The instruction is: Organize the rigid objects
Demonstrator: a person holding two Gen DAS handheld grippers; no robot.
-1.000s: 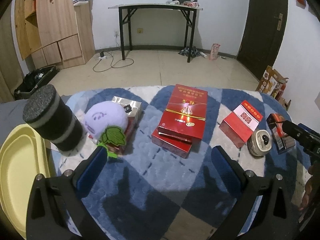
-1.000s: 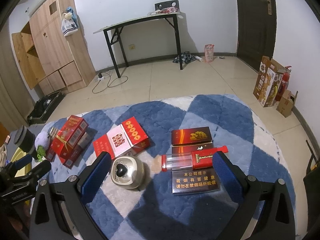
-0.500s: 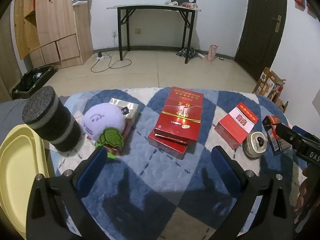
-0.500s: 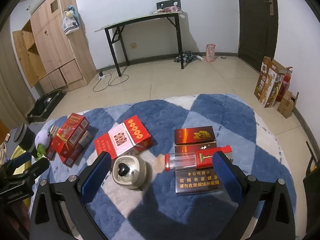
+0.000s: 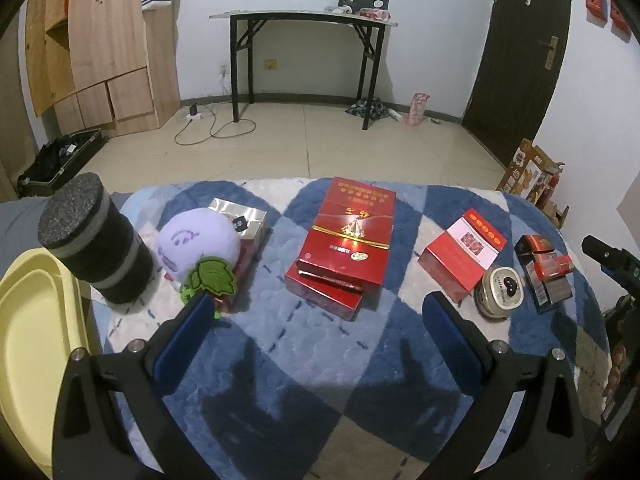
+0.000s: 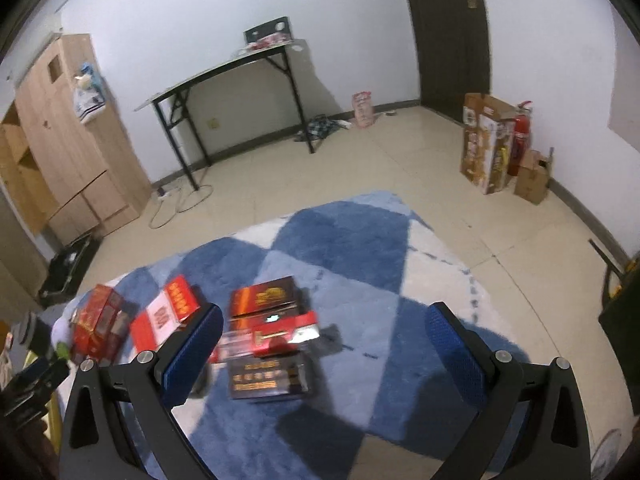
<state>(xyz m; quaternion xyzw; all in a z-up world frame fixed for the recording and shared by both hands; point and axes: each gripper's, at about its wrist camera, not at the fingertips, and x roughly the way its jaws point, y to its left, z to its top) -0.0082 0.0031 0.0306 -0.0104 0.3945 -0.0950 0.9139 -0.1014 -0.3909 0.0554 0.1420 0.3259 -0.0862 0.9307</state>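
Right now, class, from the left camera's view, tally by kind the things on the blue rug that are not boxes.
Foam cylinder: 1
Plush toy: 1
Round tin: 1
Total: 3

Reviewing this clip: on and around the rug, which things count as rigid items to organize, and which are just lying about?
Job items: stacked red cartons; red-and-white box; round tin; dark packs; silver box; yellow tray, likely the destination.

Lying about: purple plush (soft); foam roller; black desk; wooden cabinet; cardboard boxes.
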